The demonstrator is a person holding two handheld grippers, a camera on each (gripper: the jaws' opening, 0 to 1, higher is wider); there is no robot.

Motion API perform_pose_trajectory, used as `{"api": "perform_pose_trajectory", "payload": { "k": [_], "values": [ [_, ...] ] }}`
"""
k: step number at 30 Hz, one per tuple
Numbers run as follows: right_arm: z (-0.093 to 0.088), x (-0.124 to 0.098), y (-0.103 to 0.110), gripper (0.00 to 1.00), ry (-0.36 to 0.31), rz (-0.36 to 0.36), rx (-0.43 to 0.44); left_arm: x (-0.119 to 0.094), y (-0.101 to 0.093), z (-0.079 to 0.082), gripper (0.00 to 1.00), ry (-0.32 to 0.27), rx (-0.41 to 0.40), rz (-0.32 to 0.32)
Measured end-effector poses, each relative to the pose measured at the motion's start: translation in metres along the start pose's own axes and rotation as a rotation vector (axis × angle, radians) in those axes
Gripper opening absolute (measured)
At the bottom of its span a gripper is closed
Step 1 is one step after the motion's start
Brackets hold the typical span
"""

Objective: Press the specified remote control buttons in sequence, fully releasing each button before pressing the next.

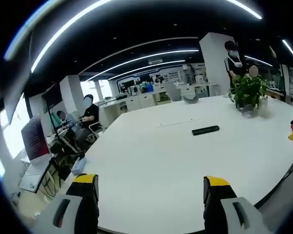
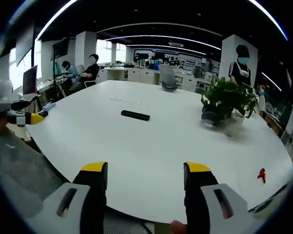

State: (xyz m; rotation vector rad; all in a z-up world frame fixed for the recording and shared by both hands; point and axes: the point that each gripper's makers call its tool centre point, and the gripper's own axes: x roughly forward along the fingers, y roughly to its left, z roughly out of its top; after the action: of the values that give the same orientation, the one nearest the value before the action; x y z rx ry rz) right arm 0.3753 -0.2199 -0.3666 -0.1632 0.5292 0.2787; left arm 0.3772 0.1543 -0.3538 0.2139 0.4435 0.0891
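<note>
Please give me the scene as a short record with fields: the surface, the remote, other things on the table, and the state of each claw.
surface: large white table
remote: black remote control, lying flat near the table's middle, also seen in the left gripper view
plant: potted green plant on the table, apart from the remote
small item: red object near the table edge
left claw: open, holding nothing
right claw: open, holding nothing

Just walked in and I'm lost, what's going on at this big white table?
A person holds two grippers, both open and empty, above the near edge of the white table. The black remote lies untouched further in, with a potted plant to its right. The left gripper and right gripper haven't reached it.
</note>
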Motion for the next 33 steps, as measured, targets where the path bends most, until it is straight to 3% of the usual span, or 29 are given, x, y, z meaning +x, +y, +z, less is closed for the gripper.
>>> {"api": "perform_pose_trajectory", "payload": {
  "k": [33],
  "values": [
    [-0.0029, 0.0010, 0.0011, 0.62, 0.017, 0.009, -0.001, 0.0013, -0.0044, -0.0050, 0.91, 0.034, 0.029, -0.013]
  ]
}}
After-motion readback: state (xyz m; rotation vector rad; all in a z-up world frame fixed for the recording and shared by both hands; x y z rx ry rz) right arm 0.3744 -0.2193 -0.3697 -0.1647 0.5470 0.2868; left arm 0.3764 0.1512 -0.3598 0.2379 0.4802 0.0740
